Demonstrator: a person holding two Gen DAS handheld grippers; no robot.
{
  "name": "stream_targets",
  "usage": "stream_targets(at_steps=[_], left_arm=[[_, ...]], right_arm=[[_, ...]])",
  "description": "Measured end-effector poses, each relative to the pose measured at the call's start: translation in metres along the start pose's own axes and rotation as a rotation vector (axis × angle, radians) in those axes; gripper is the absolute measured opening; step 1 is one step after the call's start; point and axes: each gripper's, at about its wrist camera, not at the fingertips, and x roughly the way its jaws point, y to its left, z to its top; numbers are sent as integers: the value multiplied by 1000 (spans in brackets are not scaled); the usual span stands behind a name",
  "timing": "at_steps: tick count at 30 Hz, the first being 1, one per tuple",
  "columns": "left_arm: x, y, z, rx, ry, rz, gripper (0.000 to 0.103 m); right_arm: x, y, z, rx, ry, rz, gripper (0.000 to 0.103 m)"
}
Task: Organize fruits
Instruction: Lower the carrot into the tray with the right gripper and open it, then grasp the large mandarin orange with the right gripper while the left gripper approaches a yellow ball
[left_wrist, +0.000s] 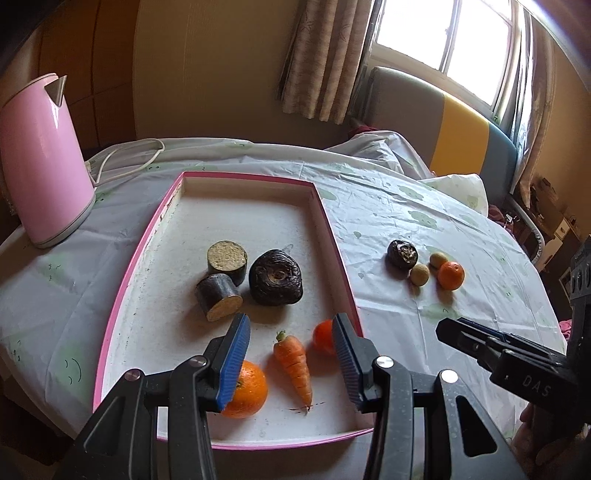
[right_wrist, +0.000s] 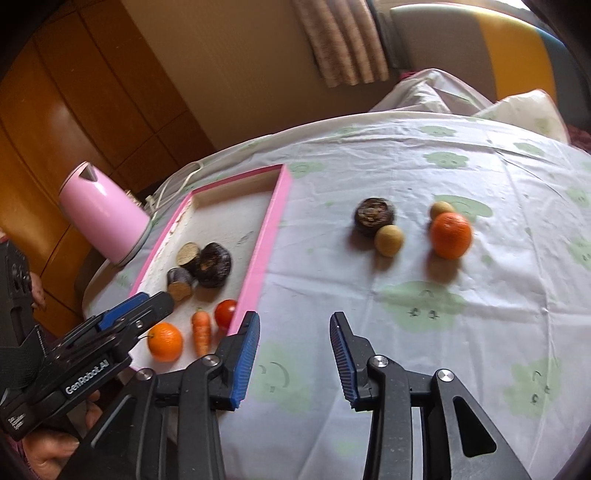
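Pink tray (left_wrist: 122, 295) is half loaded; both the left gripper (left_wrist: 291, 354) and right gripper (right_wrist: 295, 354) are hanging released, so the tangerine (right_wrist: 451, 235) at right looks next.

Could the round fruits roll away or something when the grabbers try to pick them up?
Maybe. The small orange on the tablecloth touches a little brown fruit, so grabbing one could knock the other rolling. The other brown fruit leans against the dark fruit, leaving little room for fingers. In the pink tray, the left gripper hangs open right above the carrot and could bump it.
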Motion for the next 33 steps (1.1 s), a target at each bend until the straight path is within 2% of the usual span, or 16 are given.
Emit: stream_targets(at_steps=[4,6,10,12,13,23,25,27,33], left_arm=[[3,-10,0,25,11,-17,47],[3,-16,-1,37,14,-25,47],[5,-29,-2,71,22,-57,47],[5,-37,-3,87,25,-78,47],[6,-40,-3,97,28,-84,47],[13,-67,-12,170,63,-143,47],[15,-71,-14,182,73,-151,47],[17,-75,-14,193,77,-159,47],[28,-90,-1,193,82,-202,45]], right_arm=[[-4,-21,0,50,-9,-39,41],[-8,-33,0,71,-20,-69,48],[-16,-55,1,114,-35,-120,52],[-19,-67,1,145,-44,-145,60],[-21,-72,1,158,-48,-153,61],[-12,-92,3,167,-38,-189,61],[-10,-92,7,158,-49,-189,58],[-8,-91,14,132,-55,-191,49],[1,-95,34,129,-59,-175,49]])
